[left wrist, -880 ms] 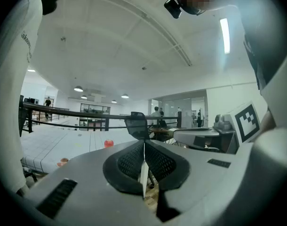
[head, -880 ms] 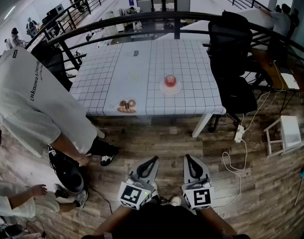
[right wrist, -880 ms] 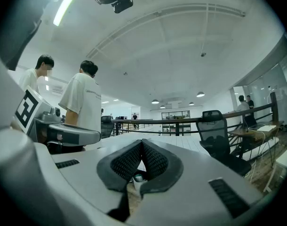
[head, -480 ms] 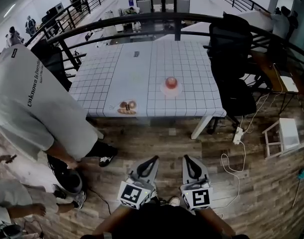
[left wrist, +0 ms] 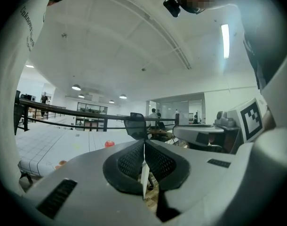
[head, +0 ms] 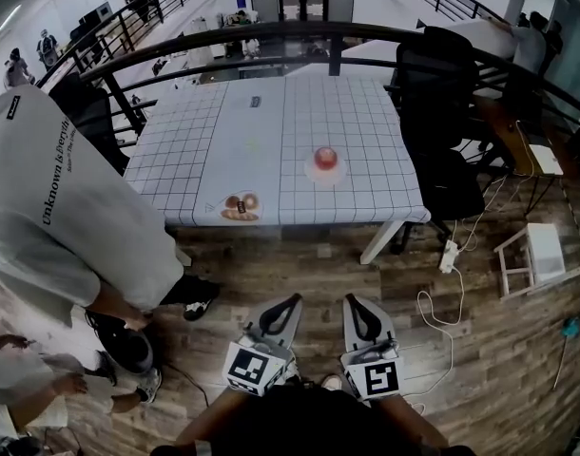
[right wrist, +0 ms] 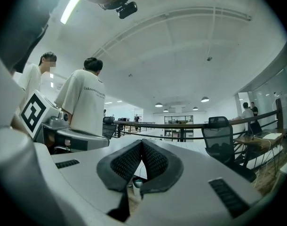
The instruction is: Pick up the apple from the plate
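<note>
A red apple [head: 325, 156] sits on a small white plate [head: 325, 171] near the right front part of a white grid-patterned table [head: 271, 122], far ahead of me. The left gripper view also shows the apple [left wrist: 109, 144] as a small red dot on the table. My left gripper [head: 294, 300] and right gripper [head: 349, 300] are held side by side low over the wooden floor, well short of the table, pointing level at it. The left gripper [left wrist: 144, 144] has its dark pads pressed together with nothing between them. The right gripper [right wrist: 142, 141] is likewise shut and empty.
A second plate with brown pastries [head: 240, 206] lies at the table's front edge. A person in a white T-shirt [head: 52, 207] bends over at the left. Black office chairs [head: 442, 84] stand right of the table; a white stool [head: 532, 255] and a power strip [head: 449, 255] are on the floor.
The person in the white T-shirt has shifted leftward and lower. Both grippers stay shut in about the same spot; apple and plates have not moved.
</note>
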`<state>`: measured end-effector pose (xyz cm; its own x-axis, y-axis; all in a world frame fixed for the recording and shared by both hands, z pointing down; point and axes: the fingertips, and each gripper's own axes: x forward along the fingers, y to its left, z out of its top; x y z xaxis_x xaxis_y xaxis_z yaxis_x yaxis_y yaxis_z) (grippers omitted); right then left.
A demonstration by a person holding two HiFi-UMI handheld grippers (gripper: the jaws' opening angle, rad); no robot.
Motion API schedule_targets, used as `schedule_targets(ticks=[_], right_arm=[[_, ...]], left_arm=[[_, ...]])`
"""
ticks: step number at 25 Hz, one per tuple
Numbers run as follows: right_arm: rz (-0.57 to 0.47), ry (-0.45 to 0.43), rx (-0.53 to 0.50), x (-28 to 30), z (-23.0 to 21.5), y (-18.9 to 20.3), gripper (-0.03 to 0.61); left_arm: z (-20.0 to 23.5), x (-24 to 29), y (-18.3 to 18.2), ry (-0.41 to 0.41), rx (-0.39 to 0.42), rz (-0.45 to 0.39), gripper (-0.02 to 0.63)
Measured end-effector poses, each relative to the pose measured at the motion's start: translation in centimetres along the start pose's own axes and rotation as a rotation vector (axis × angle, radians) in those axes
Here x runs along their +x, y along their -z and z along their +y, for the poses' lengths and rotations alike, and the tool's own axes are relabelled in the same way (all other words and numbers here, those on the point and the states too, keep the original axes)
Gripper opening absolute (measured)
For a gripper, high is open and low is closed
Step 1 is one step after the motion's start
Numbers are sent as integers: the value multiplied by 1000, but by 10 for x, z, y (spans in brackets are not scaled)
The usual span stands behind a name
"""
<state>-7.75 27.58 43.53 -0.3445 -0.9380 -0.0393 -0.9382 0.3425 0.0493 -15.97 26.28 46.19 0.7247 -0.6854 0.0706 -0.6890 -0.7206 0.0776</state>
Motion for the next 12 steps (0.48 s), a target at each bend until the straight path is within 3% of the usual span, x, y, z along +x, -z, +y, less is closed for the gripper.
schedule_targets(ticks=[5, 12], right_arm=[[-8, 50, 11, 13, 2, -1, 25], [-26, 72, -38, 26, 4, -6, 25]], left_arm=[[19, -1, 12, 16, 8, 39, 21], [35, 1, -3, 71, 9, -6, 21]])
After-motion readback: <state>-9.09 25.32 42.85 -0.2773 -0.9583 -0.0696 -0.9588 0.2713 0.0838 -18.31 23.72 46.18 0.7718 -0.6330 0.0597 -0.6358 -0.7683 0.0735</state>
